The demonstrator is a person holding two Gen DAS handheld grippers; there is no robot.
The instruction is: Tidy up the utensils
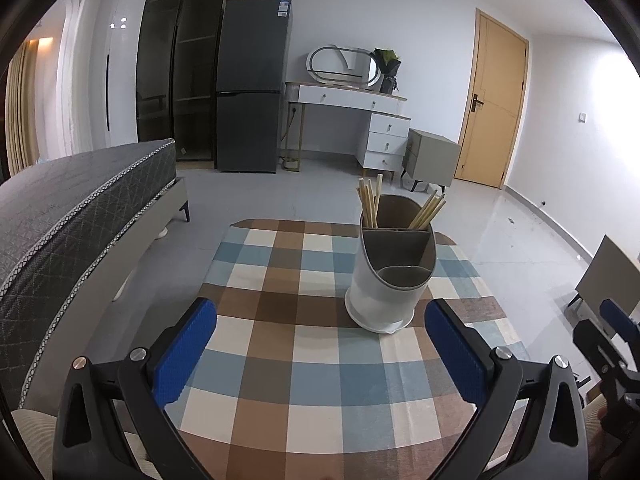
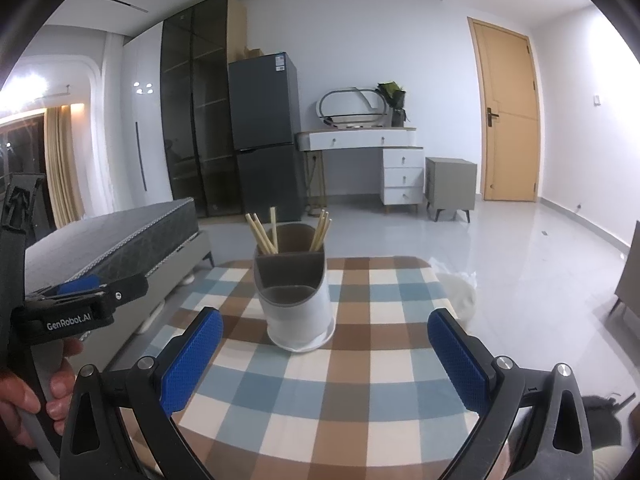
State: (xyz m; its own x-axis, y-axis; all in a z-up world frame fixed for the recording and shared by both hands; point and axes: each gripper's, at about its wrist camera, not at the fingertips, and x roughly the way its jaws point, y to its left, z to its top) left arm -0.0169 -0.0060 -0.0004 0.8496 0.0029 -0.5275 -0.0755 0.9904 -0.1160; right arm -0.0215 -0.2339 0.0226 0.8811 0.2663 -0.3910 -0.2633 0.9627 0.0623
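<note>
Room, pale walls, glossy grey tiled floor. Dark fridge against the back wall; dark glass-fronted cabinet immediately left of the fridge; white dressing table with oval mirror right of it, grey nightstand and wooden door further right. Grey-quilted bed left, nearer than the fridge.

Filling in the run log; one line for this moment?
left gripper: open, empty | right gripper: open, empty | chopsticks: rear compartment of holder | holder: upright on checked table

white holder upright on table, chopsticks inside
</note>
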